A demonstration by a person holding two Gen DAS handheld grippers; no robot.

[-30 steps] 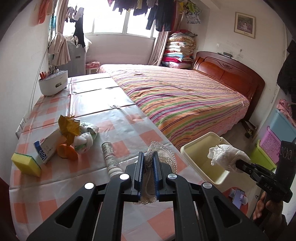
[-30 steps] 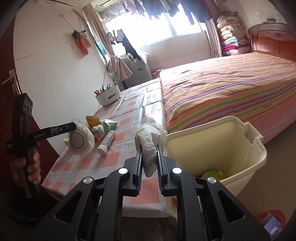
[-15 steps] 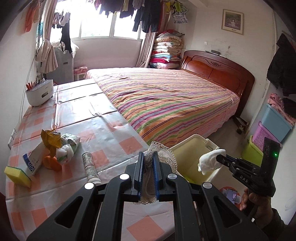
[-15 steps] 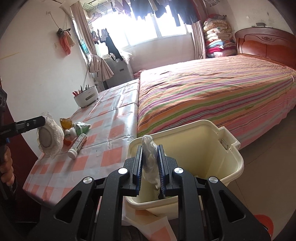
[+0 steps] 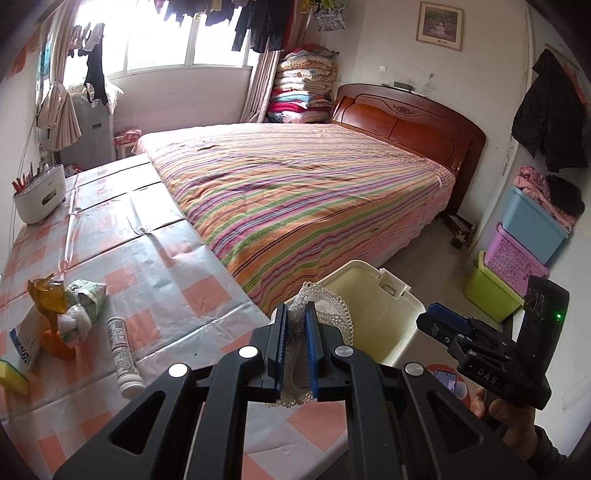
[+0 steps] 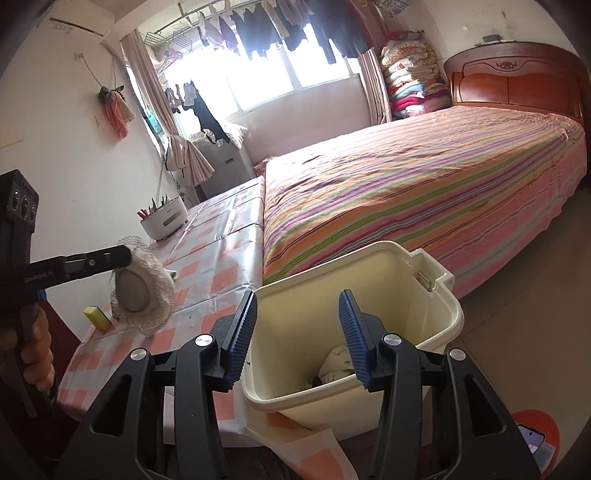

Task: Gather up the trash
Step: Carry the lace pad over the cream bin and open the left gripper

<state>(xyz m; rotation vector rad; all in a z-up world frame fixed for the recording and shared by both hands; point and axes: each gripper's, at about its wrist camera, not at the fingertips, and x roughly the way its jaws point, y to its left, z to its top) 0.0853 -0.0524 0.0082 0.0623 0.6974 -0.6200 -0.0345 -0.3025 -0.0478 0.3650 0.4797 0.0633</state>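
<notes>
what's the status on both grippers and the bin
Right gripper jaws just opened, empty, over the bin; white wad lies inside. Left gripper shut on lace doily, beside bin. Nothing in the way.

A lived-in home bedroom is shown — a wide bed under a striped multicoloured cover (image 5: 295, 192) with a carved reddish wooden headboard (image 5: 410, 122) is seen ahead of the grippers. Folded quilts stacked in the far corner (image 5: 303, 88), dark laundry hung across the bright window (image 6: 277, 33) and coloured plastic storage baskets (image 5: 517, 258) to the right mark it as domestic.
</notes>
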